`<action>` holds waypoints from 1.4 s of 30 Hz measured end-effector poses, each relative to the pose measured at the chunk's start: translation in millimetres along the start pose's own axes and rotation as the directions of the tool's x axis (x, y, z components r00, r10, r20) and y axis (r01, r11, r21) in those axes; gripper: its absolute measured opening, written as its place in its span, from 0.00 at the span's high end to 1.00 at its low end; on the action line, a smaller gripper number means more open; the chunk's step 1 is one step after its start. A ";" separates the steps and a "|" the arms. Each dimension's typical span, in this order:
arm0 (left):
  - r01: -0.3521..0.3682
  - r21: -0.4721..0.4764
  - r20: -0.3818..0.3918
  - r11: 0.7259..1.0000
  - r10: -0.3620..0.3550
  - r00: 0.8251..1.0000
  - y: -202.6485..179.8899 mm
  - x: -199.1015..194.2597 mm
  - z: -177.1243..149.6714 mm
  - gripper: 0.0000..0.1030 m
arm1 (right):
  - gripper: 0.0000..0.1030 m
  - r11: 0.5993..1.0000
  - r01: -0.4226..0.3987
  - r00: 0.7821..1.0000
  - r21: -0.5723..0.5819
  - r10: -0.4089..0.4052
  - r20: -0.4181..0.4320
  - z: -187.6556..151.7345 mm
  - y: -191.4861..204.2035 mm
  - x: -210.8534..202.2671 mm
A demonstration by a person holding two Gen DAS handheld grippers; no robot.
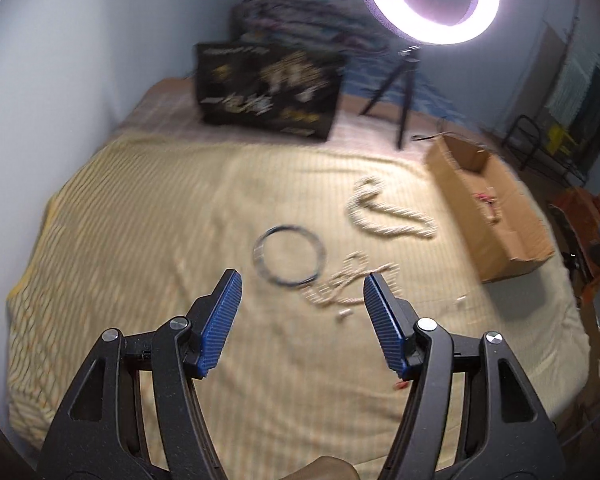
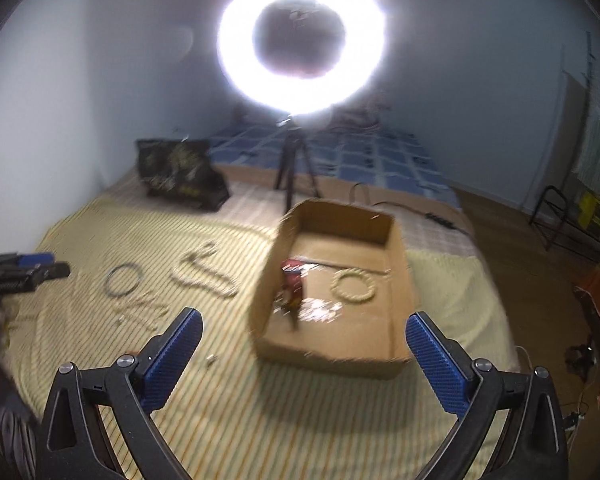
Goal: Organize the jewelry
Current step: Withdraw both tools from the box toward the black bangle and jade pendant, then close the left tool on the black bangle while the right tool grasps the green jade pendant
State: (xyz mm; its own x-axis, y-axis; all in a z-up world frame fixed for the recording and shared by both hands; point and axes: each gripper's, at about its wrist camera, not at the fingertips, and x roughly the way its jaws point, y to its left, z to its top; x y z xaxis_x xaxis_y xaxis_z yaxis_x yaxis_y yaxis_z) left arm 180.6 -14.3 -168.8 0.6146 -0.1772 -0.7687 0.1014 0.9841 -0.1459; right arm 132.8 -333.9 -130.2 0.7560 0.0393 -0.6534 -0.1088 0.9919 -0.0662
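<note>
The thin ring lies on the bed, near the bead strings. It looks light and stiff; pinch its rim. The box holds a bead ring and shiny bits. The left claw and right claw are wide open, holding nothing.

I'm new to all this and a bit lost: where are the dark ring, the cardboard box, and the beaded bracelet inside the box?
dark ring (image 1: 260, 258): left wrist view, on its left rim.
cardboard box (image 2: 328, 354): right wrist view, on its near wall.
beaded bracelet (image 2: 336, 289): right wrist view, on its left side.
</note>
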 end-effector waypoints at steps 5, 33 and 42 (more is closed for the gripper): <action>-0.053 -0.019 -0.035 0.998 0.052 0.998 26.3 6.7 -15.5 0.37 | 0.00 0.996 -0.074 0.996 -0.053 0.072 -0.050 -16.2 22.8 11.9; 0.039 -0.227 -0.233 0.973 -0.093 0.968 56.7 107.3 19.6 0.60 | 0.47 0.883 -0.427 0.871 -0.197 0.343 -0.351 -64.0 140.2 100.7; -0.002 -0.183 -0.264 0.983 -0.047 0.963 47.2 132.5 30.9 0.63 | 0.54 0.876 -0.447 0.854 -0.181 0.357 -0.379 -64.8 147.8 110.2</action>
State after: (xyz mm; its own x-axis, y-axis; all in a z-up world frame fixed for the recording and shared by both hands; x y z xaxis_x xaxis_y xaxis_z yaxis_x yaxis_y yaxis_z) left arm 291.0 9.0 -258.2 0.3811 -0.2205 -0.8979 -0.0447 0.9656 -0.2561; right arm 158.3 -190.9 -260.9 0.3620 0.3421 -0.8672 -0.5498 0.8296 0.0978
